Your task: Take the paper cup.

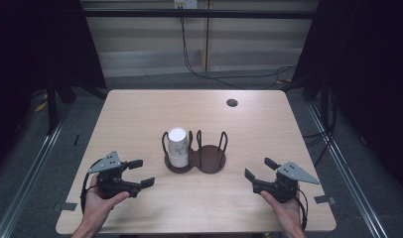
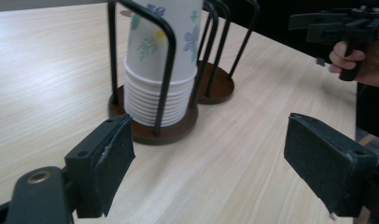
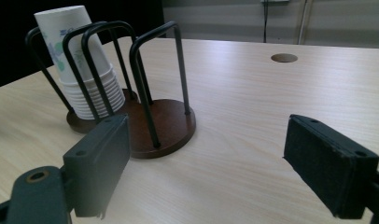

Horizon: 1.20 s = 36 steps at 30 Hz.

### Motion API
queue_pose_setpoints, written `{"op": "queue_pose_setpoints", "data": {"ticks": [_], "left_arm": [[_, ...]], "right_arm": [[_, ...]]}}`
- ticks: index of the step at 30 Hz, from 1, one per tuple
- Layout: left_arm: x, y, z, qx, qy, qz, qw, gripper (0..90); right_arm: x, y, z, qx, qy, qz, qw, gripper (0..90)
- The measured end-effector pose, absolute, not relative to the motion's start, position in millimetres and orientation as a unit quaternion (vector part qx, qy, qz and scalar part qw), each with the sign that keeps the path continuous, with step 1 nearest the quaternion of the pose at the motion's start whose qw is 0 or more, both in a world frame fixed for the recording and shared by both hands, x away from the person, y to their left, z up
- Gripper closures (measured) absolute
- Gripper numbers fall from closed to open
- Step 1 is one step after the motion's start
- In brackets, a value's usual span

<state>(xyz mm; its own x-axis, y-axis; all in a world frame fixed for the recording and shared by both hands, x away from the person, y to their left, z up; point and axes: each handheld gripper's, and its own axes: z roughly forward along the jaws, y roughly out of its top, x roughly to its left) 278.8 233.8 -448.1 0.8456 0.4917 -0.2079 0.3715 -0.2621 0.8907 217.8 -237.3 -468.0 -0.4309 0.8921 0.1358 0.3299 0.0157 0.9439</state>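
A stack of cups [image 1: 178, 147] stands upside down in the left bay of the rack [image 1: 207, 161] at the frame's centre. Left gripper [image 1: 141, 172] at lower left and right gripper [image 1: 259, 168] at lower right hover above the surface [image 1: 140, 114], fingers apart, empty.

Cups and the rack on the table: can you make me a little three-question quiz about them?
1. True or false: the stack of paper cups stands upside down in the rack.
2. Which half of the rack holds the cups in the high view? A) left B) right
3. Fill in: the jaws of the left gripper and the right gripper are both ____.

Key: 1 true; 2 A; 3 open, with nothing between them.
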Motion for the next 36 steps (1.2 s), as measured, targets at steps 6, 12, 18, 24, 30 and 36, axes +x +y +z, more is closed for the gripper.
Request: {"op": "queue_pose_setpoints", "data": {"ticks": [6,12,18,24,30,36], "left_arm": [[278.0,231.8,-447.1,0.792,0.27,0.058,0.544,16.3],[278.0,231.4,-443.6,0.789,0.268,0.07,0.548,20.0],[279.0,230.1,-434.8,0.788,0.254,0.056,0.558,24.0],[278.6,223.8,-427.0,0.787,0.242,0.037,0.567,28.8],[273.2,217.1,-413.0,0.786,0.223,0.029,0.575,34.9],[278.9,215.4,-403.5,0.782,0.221,0.013,0.583,43.9]], "right_arm": [[213.9,-234.0,-465.2,0.449,0.667,0.531,0.267,17.0],[215.7,-233.2,-466.6,0.446,0.677,0.538,0.231,22.1],[214.6,-229.1,-465.6,0.438,0.68,0.544,0.223,21.1],[213.2,-228.4,-464.2,0.431,0.685,0.544,0.22,20.3],[211.1,-227.7,-464.5,0.428,0.69,0.542,0.217,20.0],[212.8,-224.4,-465.8,0.416,0.698,0.543,0.211,21.2]]}}
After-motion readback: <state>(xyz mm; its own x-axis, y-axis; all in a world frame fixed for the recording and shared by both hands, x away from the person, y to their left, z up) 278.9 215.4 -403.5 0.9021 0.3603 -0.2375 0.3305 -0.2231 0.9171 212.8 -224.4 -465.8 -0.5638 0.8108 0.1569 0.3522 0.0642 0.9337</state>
